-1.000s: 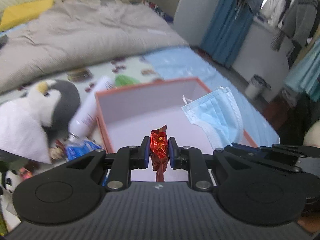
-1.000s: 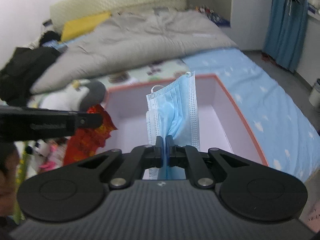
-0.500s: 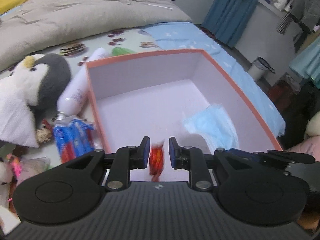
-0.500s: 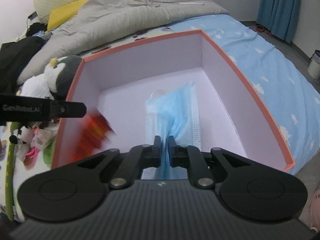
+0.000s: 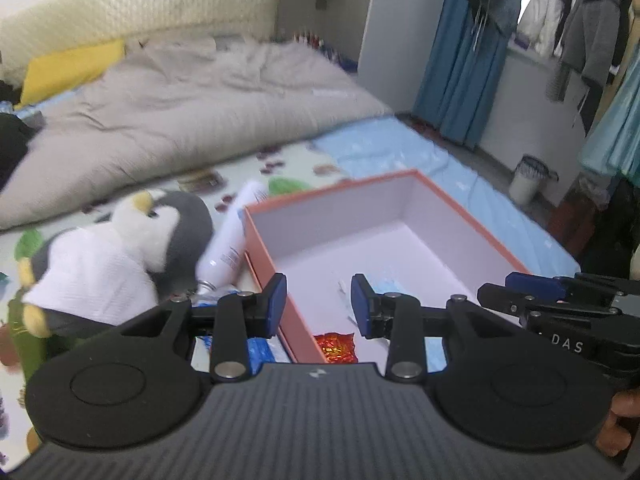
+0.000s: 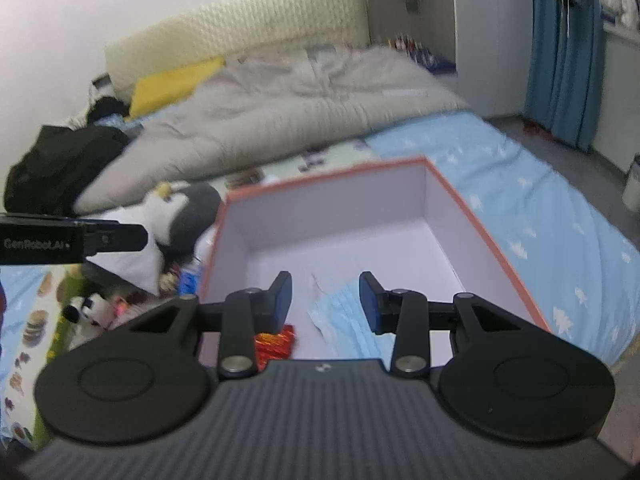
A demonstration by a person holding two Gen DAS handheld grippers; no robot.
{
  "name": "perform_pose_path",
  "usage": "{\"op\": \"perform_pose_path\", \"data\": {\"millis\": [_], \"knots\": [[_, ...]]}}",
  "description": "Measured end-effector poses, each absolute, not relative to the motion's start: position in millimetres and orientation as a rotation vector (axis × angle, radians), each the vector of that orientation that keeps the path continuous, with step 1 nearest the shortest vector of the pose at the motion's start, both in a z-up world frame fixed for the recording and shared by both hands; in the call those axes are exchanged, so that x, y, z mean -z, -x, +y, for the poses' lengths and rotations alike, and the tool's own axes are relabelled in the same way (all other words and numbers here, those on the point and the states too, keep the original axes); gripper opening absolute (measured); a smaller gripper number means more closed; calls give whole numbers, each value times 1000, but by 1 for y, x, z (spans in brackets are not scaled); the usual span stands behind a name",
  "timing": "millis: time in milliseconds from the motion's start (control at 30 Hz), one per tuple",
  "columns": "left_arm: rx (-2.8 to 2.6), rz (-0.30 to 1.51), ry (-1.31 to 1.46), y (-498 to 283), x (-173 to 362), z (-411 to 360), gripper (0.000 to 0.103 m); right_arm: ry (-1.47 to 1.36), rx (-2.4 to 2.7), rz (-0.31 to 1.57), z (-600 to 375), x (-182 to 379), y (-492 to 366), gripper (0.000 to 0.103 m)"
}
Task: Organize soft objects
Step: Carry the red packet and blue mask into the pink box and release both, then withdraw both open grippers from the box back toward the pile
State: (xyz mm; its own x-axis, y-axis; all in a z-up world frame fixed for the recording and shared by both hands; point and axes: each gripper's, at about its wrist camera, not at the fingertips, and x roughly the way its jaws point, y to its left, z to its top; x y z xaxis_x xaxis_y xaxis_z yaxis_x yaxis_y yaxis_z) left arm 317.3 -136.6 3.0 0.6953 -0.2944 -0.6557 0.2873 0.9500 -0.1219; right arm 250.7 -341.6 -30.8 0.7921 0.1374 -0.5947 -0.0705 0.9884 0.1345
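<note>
Fingers of left gripper [image 5: 319, 300] and right gripper [image 6: 324, 300] opening, nothing between; red wrapper [image 5: 335, 346], blue mask [image 6: 348, 320] lie in box [image 6: 496, 256], lower centre. Lift clear without snagging mask.

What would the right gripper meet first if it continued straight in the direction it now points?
Probably the blue face mask lying on the floor of the orange-rimmed box. The right gripper, jaws opening with nothing between them, points down into it; depth is uncertain.
</note>
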Motion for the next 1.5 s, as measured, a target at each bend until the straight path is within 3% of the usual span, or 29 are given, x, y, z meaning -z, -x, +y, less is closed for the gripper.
{"op": "perform_pose_path", "data": {"millis": [367,1500], "knots": [[292,621,58,-237,-20,-85,41,-81,-229,534,-291,13,-201,40],[46,680,190,-122,73,25,41,-36,-356,574,-188,70,-117,40]]}}
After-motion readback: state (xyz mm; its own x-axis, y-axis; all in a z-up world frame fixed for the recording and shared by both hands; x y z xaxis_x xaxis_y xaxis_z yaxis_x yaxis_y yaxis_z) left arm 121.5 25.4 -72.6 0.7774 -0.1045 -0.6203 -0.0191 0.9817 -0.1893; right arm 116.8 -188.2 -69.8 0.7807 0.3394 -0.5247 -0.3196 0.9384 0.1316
